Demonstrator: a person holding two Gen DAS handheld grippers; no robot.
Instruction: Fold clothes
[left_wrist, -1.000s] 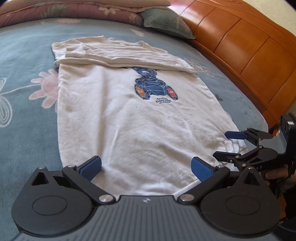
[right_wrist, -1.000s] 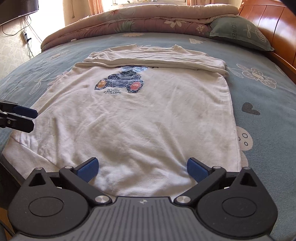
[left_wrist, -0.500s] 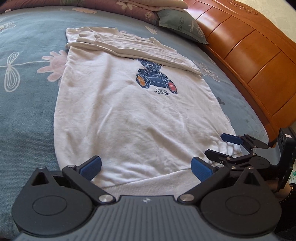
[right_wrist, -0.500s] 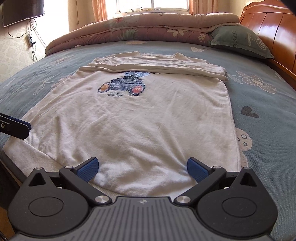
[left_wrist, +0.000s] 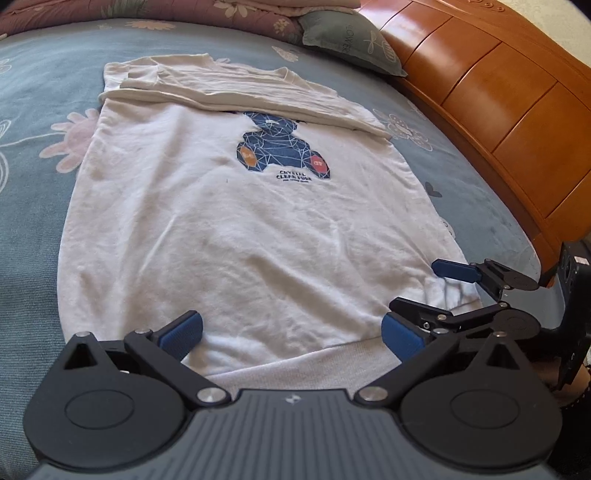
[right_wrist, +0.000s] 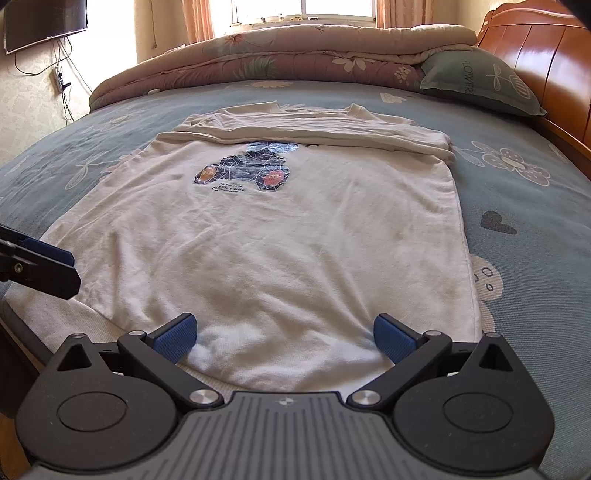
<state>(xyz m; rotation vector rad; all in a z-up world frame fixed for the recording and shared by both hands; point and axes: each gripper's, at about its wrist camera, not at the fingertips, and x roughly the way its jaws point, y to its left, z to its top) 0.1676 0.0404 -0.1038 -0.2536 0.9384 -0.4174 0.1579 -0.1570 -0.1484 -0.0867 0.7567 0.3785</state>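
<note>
**T-shirt runs lengthwise away from both hand-held grippers, hem nearest**

I see the white T-shirt (left_wrist: 236, 221) flat on the bed (left_wrist: 29, 206), long axis pointing straight away from me: ribbed hem at my edge, collar end far off toward the pillow (right_wrist: 476, 79). Left hand-held gripper (left_wrist: 291, 332) sits over the hem's left-middle part, fingers spread wide, nothing between them. Right hand-held gripper (right_wrist: 284, 334) is at the hem's right portion, also wide apart and empty; from the left camera it shows by the near right corner. Both equally close to the hem, one per side.

Shirt look: front up, blue geometric bear print (left_wrist: 282, 147) with small text under it. The top part, sleeves and collar (right_wrist: 314, 127), is already folded down into a band across the chest, covering the print's upper edge. Body mostly smooth, soft wrinkles near the hem. My read: the hem edge is the handy grab, lifted along that long axis.
</note>
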